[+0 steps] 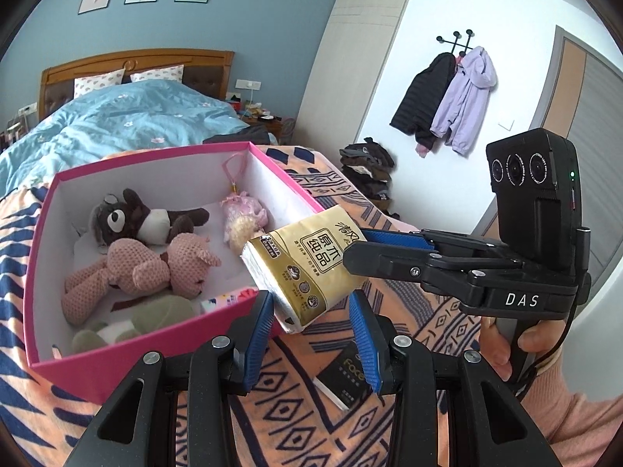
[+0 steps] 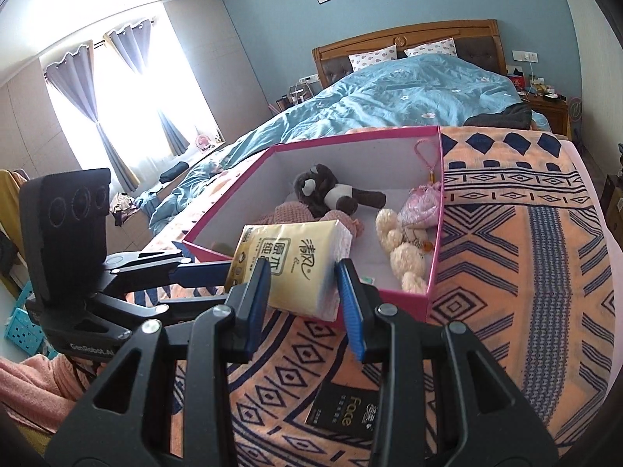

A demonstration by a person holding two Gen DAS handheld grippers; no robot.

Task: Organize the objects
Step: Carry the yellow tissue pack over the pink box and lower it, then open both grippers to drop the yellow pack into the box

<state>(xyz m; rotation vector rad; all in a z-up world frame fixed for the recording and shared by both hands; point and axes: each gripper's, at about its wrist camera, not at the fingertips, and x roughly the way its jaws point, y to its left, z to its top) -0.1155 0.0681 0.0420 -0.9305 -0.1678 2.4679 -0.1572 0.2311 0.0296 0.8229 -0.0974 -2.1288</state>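
A gold tissue pack hangs above the near rim of a pink box. My right gripper is shut on the gold tissue pack, with its blue pads pressing both sides. My left gripper is open just below the pack and holds nothing. The left gripper shows from the side in the right wrist view. The pink box holds a brown plush, a pink knitted bear, a pink pouch and a cream plush.
A black tissue pack lies on the orange patterned blanket near me; it also shows in the left wrist view. A bed with a blue duvet lies behind the box. Jackets hang on the wall.
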